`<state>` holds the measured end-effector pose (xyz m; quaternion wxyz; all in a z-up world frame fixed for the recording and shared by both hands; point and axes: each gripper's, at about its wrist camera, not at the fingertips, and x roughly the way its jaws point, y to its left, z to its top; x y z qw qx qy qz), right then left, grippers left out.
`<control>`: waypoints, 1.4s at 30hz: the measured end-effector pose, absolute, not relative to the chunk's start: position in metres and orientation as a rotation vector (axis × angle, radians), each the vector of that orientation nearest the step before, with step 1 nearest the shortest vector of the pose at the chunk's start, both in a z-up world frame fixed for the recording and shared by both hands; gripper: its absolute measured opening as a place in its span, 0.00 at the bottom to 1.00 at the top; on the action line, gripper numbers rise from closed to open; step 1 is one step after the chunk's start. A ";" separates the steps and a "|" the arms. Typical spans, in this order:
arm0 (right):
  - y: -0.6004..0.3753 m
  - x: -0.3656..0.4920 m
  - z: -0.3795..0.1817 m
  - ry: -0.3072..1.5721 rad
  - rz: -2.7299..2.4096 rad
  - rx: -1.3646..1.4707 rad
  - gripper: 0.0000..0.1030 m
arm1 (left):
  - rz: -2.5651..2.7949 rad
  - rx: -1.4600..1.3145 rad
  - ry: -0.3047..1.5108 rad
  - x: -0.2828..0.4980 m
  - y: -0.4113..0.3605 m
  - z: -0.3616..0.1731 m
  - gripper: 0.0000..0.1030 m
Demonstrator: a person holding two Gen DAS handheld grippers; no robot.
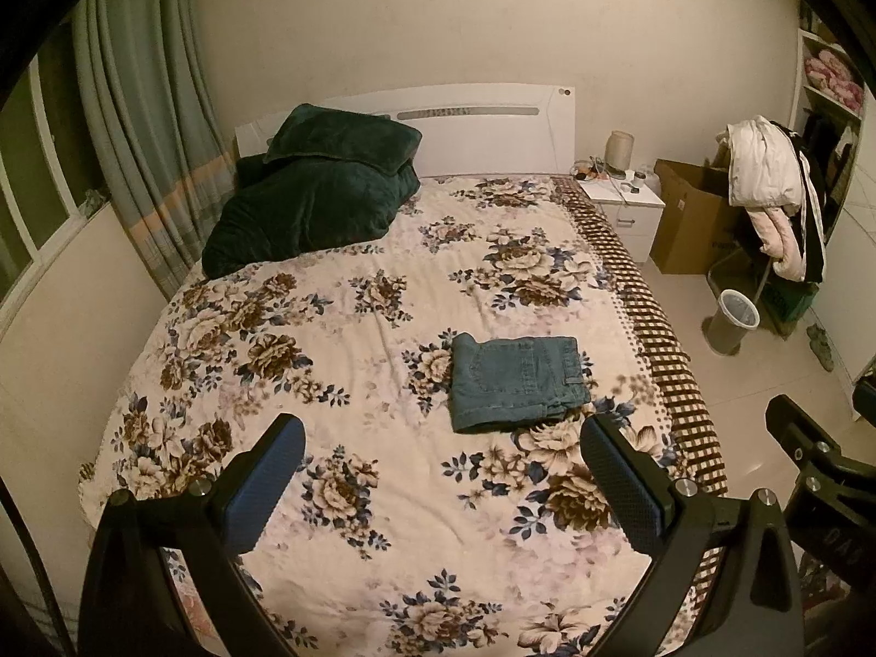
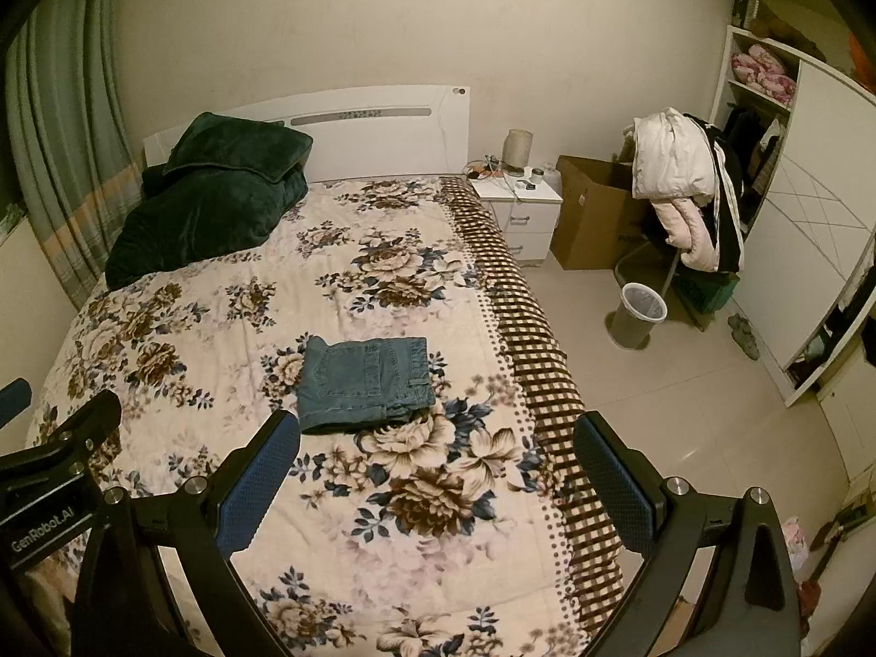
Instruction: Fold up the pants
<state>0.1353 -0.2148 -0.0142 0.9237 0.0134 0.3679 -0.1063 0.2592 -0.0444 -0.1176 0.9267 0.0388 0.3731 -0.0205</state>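
Observation:
Blue denim pants (image 1: 517, 380) lie folded into a compact rectangle on the floral bedspread (image 1: 350, 339), toward the bed's right side; they also show in the right wrist view (image 2: 364, 380). My left gripper (image 1: 443, 441) is open and empty, held above the bed short of the pants. My right gripper (image 2: 438, 441) is open and empty, above the bed's right edge, with the pants ahead and to its left. The right gripper's body shows at the right edge of the left wrist view (image 1: 810, 454), and the left gripper's body shows at the left edge of the right wrist view (image 2: 60, 449).
A dark green blanket (image 1: 317, 191) is piled at the head of the bed near the white headboard (image 1: 482, 131). A white nightstand (image 2: 520, 213), a cardboard box (image 2: 597, 213), a clothes-draped chair (image 2: 684, 191), a bin (image 2: 638, 315) and a wardrobe (image 2: 810, 230) stand to the right. Curtains (image 1: 142, 126) hang on the left.

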 end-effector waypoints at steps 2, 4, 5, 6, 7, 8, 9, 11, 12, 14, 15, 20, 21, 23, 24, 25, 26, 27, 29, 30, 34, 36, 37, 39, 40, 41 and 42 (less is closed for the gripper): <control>-0.215 0.136 -0.014 0.756 -0.218 0.031 1.00 | -0.044 0.082 0.764 0.259 -0.046 -0.118 1.00; -0.215 0.136 -0.014 0.756 -0.217 0.028 1.00 | -0.041 0.078 0.764 0.259 -0.045 -0.118 1.00; -0.215 0.136 -0.014 0.756 -0.217 0.028 1.00 | -0.042 0.076 0.763 0.259 -0.046 -0.118 1.00; -0.215 0.136 -0.014 0.755 -0.217 0.029 1.00 | -0.044 0.075 0.765 0.259 -0.046 -0.118 1.00; -0.215 0.137 -0.015 0.755 -0.216 0.028 1.00 | -0.044 0.076 0.767 0.259 -0.046 -0.118 1.00; -0.215 0.137 -0.014 0.757 -0.216 0.026 1.00 | -0.045 0.076 0.768 0.259 -0.046 -0.118 1.00; -0.215 0.136 -0.014 0.756 -0.216 0.028 1.00 | -0.044 0.076 0.768 0.259 -0.046 -0.118 1.00; -0.215 0.137 -0.014 0.756 -0.216 0.029 1.00 | -0.046 0.075 0.767 0.260 -0.046 -0.118 1.00; -0.215 0.137 -0.014 0.756 -0.215 0.028 1.00 | -0.045 0.076 0.767 0.260 -0.046 -0.118 1.00; -0.215 0.137 -0.014 0.756 -0.215 0.028 1.00 | -0.047 0.075 0.766 0.260 -0.045 -0.118 1.00; -0.215 0.137 -0.014 0.756 -0.214 0.028 1.00 | -0.045 0.077 0.766 0.260 -0.045 -0.118 1.00; -0.216 0.133 -0.016 0.760 -0.214 0.034 1.00 | -0.047 0.076 0.766 0.260 -0.047 -0.118 1.00; -0.216 0.133 -0.016 0.759 -0.214 0.035 1.00 | -0.047 0.075 0.768 0.260 -0.045 -0.117 1.00; -0.216 0.134 -0.016 0.760 -0.212 0.035 1.00 | -0.046 0.076 0.766 0.260 -0.045 -0.117 1.00; -0.216 0.134 -0.016 0.760 -0.213 0.035 1.00 | -0.045 0.075 0.766 0.260 -0.046 -0.117 1.00; -0.216 0.134 -0.016 0.758 -0.214 0.032 1.00 | -0.048 0.074 0.767 0.260 -0.046 -0.118 1.00; -0.217 0.132 -0.016 0.758 -0.215 0.033 1.00 | -0.048 0.074 0.767 0.259 -0.047 -0.118 1.00; -0.217 0.132 -0.016 0.758 -0.215 0.034 1.00 | -0.047 0.075 0.767 0.259 -0.047 -0.118 1.00; -0.217 0.132 -0.016 0.756 -0.215 0.034 1.00 | -0.050 0.073 0.767 0.259 -0.046 -0.117 1.00; -0.217 0.132 -0.017 0.756 -0.216 0.034 1.00 | -0.049 0.075 0.768 0.259 -0.048 -0.118 1.00; -0.217 0.133 -0.016 0.758 -0.214 0.034 1.00 | -0.049 0.072 0.768 0.257 -0.049 -0.118 1.00; -0.217 0.132 -0.016 0.758 -0.215 0.034 1.00 | -0.049 0.073 0.769 0.257 -0.050 -0.118 1.00; -0.217 0.132 -0.016 0.759 -0.215 0.034 1.00 | -0.050 0.072 0.770 0.256 -0.049 -0.118 1.00; -0.219 0.129 -0.017 0.761 -0.217 0.034 1.00 | -0.048 0.072 0.768 0.252 -0.051 -0.118 1.00; -0.220 0.128 -0.018 0.762 -0.217 0.036 1.00 | -0.048 0.071 0.765 0.252 -0.051 -0.118 1.00; -0.220 0.127 -0.018 0.762 -0.216 0.034 1.00 | -0.048 0.070 0.762 0.250 -0.050 -0.118 1.00; -0.220 0.127 -0.018 0.761 -0.219 0.033 1.00 | -0.046 0.070 0.757 0.247 -0.052 -0.118 1.00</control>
